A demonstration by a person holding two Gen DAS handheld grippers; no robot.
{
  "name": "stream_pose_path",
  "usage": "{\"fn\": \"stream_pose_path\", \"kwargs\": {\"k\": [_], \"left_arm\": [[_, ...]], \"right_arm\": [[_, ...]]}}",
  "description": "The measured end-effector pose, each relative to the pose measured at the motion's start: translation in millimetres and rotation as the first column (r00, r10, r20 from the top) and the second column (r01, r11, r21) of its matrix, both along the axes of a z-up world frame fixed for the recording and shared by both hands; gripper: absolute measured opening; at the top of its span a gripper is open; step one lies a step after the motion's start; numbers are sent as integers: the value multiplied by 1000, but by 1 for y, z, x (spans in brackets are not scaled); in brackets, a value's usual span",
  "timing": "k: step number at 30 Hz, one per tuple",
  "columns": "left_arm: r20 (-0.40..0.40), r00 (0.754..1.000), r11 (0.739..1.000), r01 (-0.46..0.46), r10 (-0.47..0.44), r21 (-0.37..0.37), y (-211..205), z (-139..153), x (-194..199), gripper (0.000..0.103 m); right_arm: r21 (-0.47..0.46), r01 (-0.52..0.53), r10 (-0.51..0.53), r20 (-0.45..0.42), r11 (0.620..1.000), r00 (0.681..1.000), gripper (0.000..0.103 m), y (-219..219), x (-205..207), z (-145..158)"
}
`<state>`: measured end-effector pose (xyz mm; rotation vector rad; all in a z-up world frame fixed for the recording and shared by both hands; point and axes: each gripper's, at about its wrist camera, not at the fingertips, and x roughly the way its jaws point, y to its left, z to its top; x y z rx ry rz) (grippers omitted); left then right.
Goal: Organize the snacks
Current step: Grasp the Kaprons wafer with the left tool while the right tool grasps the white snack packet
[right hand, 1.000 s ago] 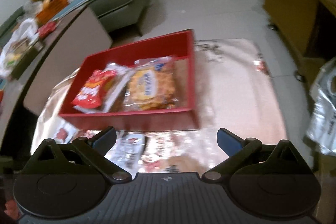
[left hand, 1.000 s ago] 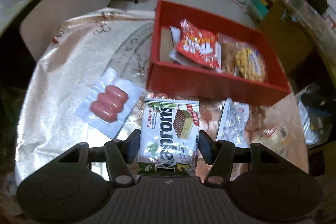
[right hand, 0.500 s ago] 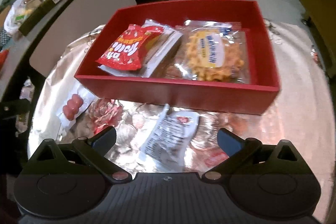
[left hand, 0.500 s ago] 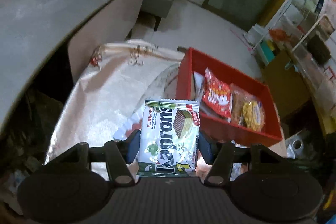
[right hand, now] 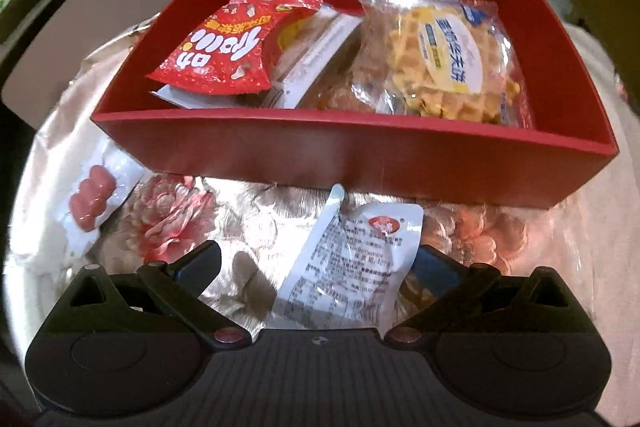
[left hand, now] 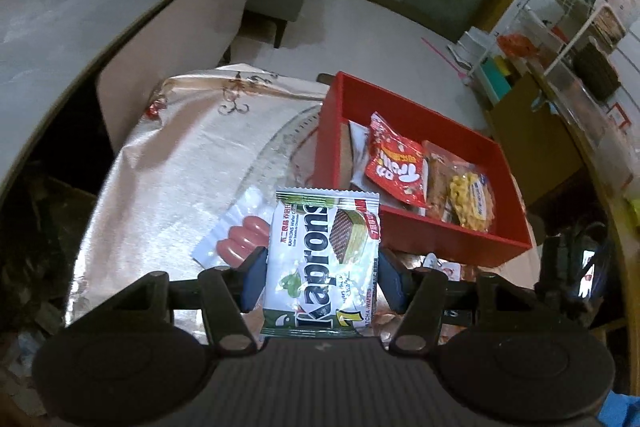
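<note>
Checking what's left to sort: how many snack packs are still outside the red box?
3. The Kaprons wafer pack is held in the left tongs, the sausage pack and the white sachet lie on the tablecloth. Others may be hidden.

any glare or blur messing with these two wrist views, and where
Left wrist view: sharp centre, glare on the shiny silver floral tablecloth and on the white-green Kaprons wafer packet; fisheye bends the grey counter edge. Right wrist view: red cardboard box slightly soft, glare on the cloth around the white printed sachet, corners dark.
</note>
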<state>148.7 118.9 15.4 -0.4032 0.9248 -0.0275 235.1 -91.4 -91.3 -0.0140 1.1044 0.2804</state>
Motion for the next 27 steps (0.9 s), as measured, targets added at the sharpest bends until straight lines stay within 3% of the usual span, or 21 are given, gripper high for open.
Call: {"fn": "stream_pose_path", "kwargs": {"k": [3, 8, 13, 16, 20, 23, 27], "left_arm": [[-5, 1000, 1000, 8, -8, 6, -3, -1, -1, 51], [-6, 1000, 1000, 26, -26, 1, -8, -1, -1, 51], [12, 999, 999, 45, -45, 13, -13, 2, -4, 51], [10, 999, 999, 52, -52, 9, -14, 2, -3, 51], [-25, 995, 995, 95, -94, 34, -26, -8, 0, 51], [-58, 993, 991, 107, -103, 77, -31, -18, 4, 52], [-115, 992, 995, 62, -53, 75, -31, -36, 13, 58]], "right_arm": [[-15, 4, -4, 38, 1000, 999, 103, 4, -8, -3], [-108, -105, 115, 92, 989, 989, 103, 14, -22, -12], [-107, -148, 153, 48, 983, 987, 103, 11, -17, -9], [-125, -158, 165, 50, 980, 985, 95, 6, -18, -4], [-106, -138, 144, 50, 985, 988, 67, -14, -19, 7], [-66, -126, 128, 29, 990, 991, 59, -26, -20, 14], [-82, -169, 171, 17, 982, 985, 58, -25, -27, 15]]}}
